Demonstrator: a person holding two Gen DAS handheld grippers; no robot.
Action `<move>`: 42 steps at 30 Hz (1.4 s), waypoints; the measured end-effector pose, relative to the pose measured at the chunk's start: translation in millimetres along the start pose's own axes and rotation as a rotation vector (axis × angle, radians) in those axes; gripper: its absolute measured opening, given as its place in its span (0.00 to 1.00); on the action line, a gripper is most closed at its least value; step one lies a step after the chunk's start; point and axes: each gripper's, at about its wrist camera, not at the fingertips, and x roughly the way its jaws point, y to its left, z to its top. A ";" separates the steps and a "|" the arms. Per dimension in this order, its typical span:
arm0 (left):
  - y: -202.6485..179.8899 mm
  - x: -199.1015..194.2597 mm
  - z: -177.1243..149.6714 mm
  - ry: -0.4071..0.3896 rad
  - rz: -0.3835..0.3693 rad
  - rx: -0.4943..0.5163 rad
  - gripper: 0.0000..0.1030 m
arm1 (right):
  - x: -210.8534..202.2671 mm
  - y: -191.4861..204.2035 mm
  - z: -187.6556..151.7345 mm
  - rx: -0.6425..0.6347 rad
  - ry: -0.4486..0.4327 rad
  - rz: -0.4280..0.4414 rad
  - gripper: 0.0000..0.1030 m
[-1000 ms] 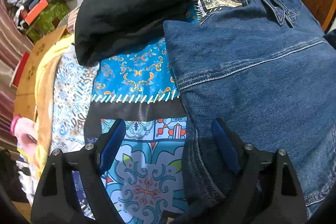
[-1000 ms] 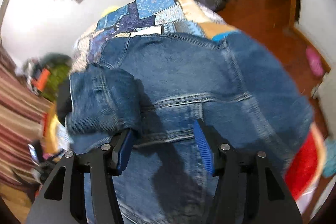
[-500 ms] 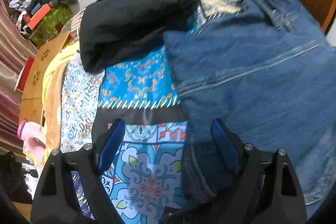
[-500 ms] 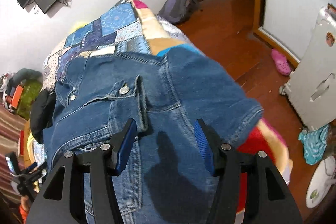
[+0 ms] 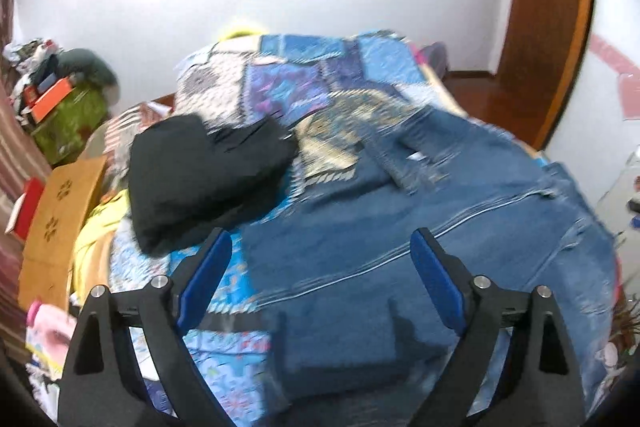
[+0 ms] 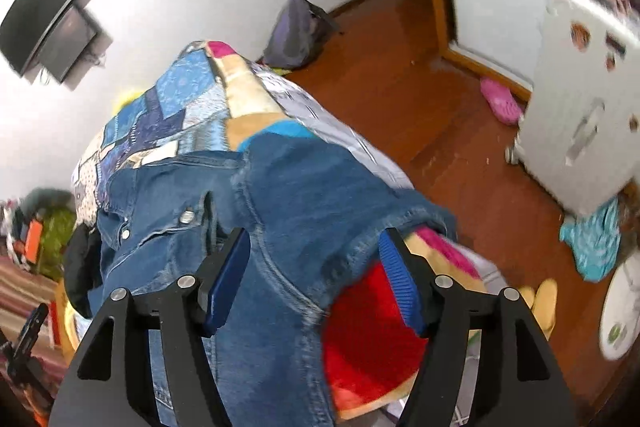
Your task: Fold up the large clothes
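Note:
A blue denim jacket (image 5: pixel 420 227) lies spread on the patchwork bedspread (image 5: pixel 312 83). My left gripper (image 5: pixel 320 275) is open and empty above the jacket's near left part. In the right wrist view the jacket (image 6: pixel 280 187) drapes over the bed's right side, its frayed sleeve edge (image 6: pixel 384 227) near the bed's side. My right gripper (image 6: pixel 316 275) is open and empty above that sleeve. A folded black garment (image 5: pixel 200 175) lies on the bed left of the jacket.
A cardboard box (image 5: pixel 56 223) and a cluttered green box (image 5: pixel 68 119) stand left of the bed. A white fridge (image 6: pixel 580 115), a pink slipper (image 6: pixel 500 103), a backpack (image 6: pixel 296 35) and teal cloth (image 6: pixel 592 243) are on the wooden floor to the right.
Both grippers have lifted and tilted up, away from the jacket. The right one has swung right toward the sleeve and bed edge. Both stay open.

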 end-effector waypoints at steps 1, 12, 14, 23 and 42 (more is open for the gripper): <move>-6.0 -0.4 2.4 -0.004 -0.015 0.005 0.89 | 3.0 -4.7 -0.4 0.017 0.015 0.010 0.62; -40.0 18.1 2.9 0.043 -0.067 0.044 0.89 | 51.6 -51.3 -5.7 0.226 0.151 0.115 0.62; -40.0 24.7 1.8 0.063 -0.067 0.037 0.89 | 58.7 -52.8 -1.4 0.238 0.161 0.124 0.64; -30.0 36.7 -6.6 0.104 -0.049 0.001 0.89 | 88.8 -68.1 13.6 0.357 0.147 0.138 0.65; -9.4 35.1 -17.6 0.099 -0.061 -0.025 0.89 | 11.6 19.1 36.6 0.095 -0.071 0.144 0.09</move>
